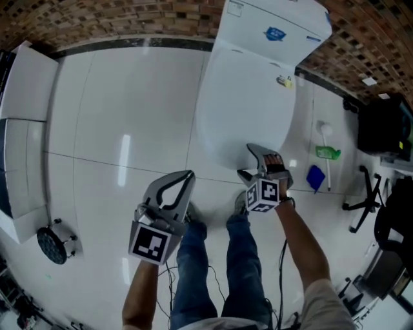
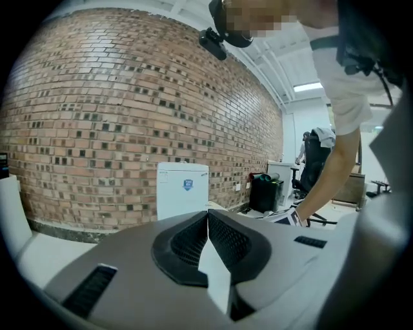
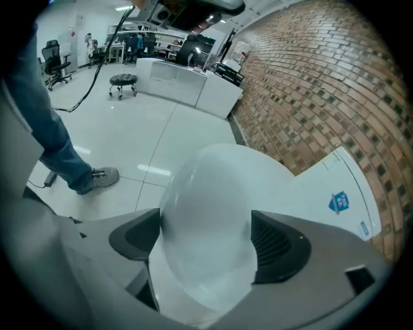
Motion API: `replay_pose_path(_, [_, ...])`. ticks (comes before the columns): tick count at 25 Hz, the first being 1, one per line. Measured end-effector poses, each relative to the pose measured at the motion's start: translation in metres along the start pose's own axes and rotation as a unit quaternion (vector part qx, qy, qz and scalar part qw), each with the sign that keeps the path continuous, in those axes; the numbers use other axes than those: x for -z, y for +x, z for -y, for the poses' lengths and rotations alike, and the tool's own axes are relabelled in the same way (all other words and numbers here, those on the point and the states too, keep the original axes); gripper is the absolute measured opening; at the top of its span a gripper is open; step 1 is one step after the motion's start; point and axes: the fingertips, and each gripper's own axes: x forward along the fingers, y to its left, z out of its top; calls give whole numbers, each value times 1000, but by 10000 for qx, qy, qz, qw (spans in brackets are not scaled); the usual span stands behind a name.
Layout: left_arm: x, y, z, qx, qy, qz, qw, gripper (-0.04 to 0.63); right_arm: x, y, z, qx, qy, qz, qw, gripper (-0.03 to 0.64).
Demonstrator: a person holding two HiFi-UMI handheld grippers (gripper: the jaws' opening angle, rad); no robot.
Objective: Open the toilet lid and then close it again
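Against the brick wall (image 1: 97,19) sits the white toilet (image 1: 271,38). Its lid (image 1: 242,109) is down, so the inside of the bowl is hidden. The right gripper (image 1: 250,162) has its jaws wide apart at the lid's front edge; I cannot tell if they touch it. The left gripper (image 1: 188,177) has its jaws pressed together, holding nothing.
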Motion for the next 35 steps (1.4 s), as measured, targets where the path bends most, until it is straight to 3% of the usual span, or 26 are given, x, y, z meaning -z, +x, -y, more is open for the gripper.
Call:
replay_pose_path(4, [15,10,12,-20,-168,-54,9998,-4,-2,4,-2,-297,-87,259,9992,437])
replay_pose_path(9, [25,16,28,119,-158,-286,9994,-3,-3,3,-1,-327,-29,248,9992,431])
replay_pose_path(15, [10,13,18,24,-9,-329,9995,-4,-12,-11,0,-494,48,402,9980,374])
replay_pose_path(21, [-20,15,4,-245,-3,-113,9996,-3,-44,-91,41,-704,271,1281,9889,242])
replay_pose_path(24, [-47,18,9,-234,72,10,9997,-3,-58,-141,89,-652,729,1682,9809,190])
replay_pose_path(27, [-77,20,17,-223,132,48,9997,-3,-68,-186,155,-341,1200,2087,9700,181])
replay_pose_path(29, [-98,21,19,-270,173,84,9995,-4,-70,-213,214,156,1482,2387,9596,156])
replay_pose_path(32, [-126,22,18,-388,271,90,9988,-3,-70,-234,318,1012,1867,2645,9407,66])
replay_pose_path(35, [-153,26,11,-595,302,202,9976,-3,-62,-226,414,1511,2167,2730,9250,51])
